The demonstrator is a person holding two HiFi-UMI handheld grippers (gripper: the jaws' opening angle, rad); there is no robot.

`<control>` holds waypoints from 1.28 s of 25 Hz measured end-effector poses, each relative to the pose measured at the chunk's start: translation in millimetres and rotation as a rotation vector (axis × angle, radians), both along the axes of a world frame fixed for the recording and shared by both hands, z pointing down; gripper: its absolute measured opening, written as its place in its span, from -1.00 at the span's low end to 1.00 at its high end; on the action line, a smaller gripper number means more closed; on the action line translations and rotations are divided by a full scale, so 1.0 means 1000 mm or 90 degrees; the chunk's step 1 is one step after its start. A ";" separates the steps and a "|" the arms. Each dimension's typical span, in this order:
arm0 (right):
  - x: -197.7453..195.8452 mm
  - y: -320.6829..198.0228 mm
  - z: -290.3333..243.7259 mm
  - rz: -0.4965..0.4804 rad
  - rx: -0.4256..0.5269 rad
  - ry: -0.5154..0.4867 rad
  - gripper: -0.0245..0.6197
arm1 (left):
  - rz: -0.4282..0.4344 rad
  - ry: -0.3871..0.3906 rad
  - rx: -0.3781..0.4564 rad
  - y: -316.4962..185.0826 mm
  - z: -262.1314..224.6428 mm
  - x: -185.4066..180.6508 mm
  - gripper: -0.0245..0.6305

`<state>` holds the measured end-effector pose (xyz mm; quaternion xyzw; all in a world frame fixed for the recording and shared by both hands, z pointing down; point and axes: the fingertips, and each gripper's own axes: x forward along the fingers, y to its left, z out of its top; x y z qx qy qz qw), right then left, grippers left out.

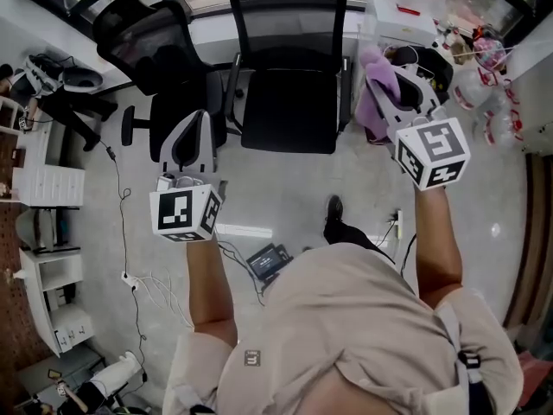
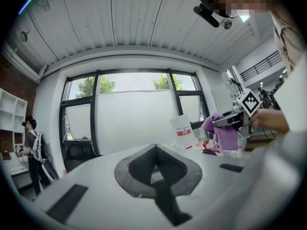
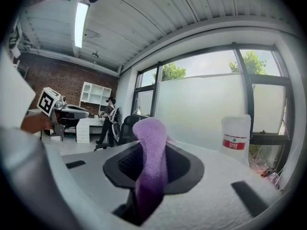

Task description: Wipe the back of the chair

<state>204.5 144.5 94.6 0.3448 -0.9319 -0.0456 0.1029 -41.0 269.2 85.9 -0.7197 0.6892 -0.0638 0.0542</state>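
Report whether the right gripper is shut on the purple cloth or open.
Shut on it. The right gripper has its jaws pinched on the purple cloth, which stands up from between them in the right gripper view.

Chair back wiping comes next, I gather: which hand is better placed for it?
Right, probably. The right gripper is shut on the purple cloth, up beside the middle chair's backrest; the left gripper is shut and empty, nearer the person.

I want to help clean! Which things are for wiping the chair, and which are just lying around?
For the job: purple cloth, right gripper holding it, middle black chair.
Just lying about: other black chair, white bottle, floor cables, white drawers.
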 end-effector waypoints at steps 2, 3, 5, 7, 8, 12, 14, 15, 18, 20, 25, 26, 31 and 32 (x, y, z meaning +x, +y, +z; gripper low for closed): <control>-0.005 -0.023 0.003 -0.009 -0.005 0.000 -0.65 | -0.006 0.000 -0.003 -0.020 0.001 -0.001 -0.90; -0.007 -0.033 0.004 -0.013 -0.007 0.000 -0.65 | -0.008 0.000 -0.005 -0.030 0.002 -0.002 -0.90; -0.012 -0.054 0.007 -0.022 -0.010 0.000 -0.65 | -0.015 0.000 -0.008 -0.049 0.004 -0.004 -0.90; -0.018 -0.073 0.010 -0.032 -0.015 0.001 -0.65 | -0.024 0.002 -0.012 -0.065 0.006 -0.007 -0.90; -0.021 -0.083 0.011 -0.036 -0.017 0.001 -0.65 | -0.028 0.003 -0.014 -0.073 0.007 -0.009 -0.90; -0.032 -0.114 0.015 -0.052 -0.022 -0.002 -0.65 | -0.043 0.000 -0.019 -0.099 0.011 -0.016 -0.90; -0.037 -0.126 0.016 -0.061 -0.020 -0.005 -0.65 | -0.048 -0.005 -0.019 -0.111 0.011 -0.018 -0.90; -0.039 -0.131 0.015 -0.065 -0.019 -0.006 -0.65 | -0.050 -0.008 -0.018 -0.117 0.010 -0.019 -0.90; -0.042 -0.146 0.015 -0.073 -0.017 -0.007 -0.65 | -0.051 -0.013 -0.013 -0.133 0.006 -0.019 -0.90; -0.044 -0.154 0.014 -0.071 -0.016 -0.007 -0.65 | -0.050 -0.013 -0.009 -0.142 0.005 -0.020 -0.90; -0.053 -0.168 0.018 -0.055 -0.016 0.001 -0.65 | -0.028 -0.008 -0.004 -0.169 0.007 -0.034 -0.90; -0.055 -0.172 0.019 -0.047 -0.015 0.003 -0.65 | -0.022 -0.005 -0.002 -0.176 0.009 -0.039 -0.90; -0.066 -0.195 0.020 0.002 -0.002 0.007 -0.65 | 0.022 0.006 0.014 -0.222 0.016 -0.065 -0.90; -0.067 -0.199 0.019 0.013 -0.002 0.007 -0.65 | 0.035 0.006 0.014 -0.233 0.018 -0.069 -0.90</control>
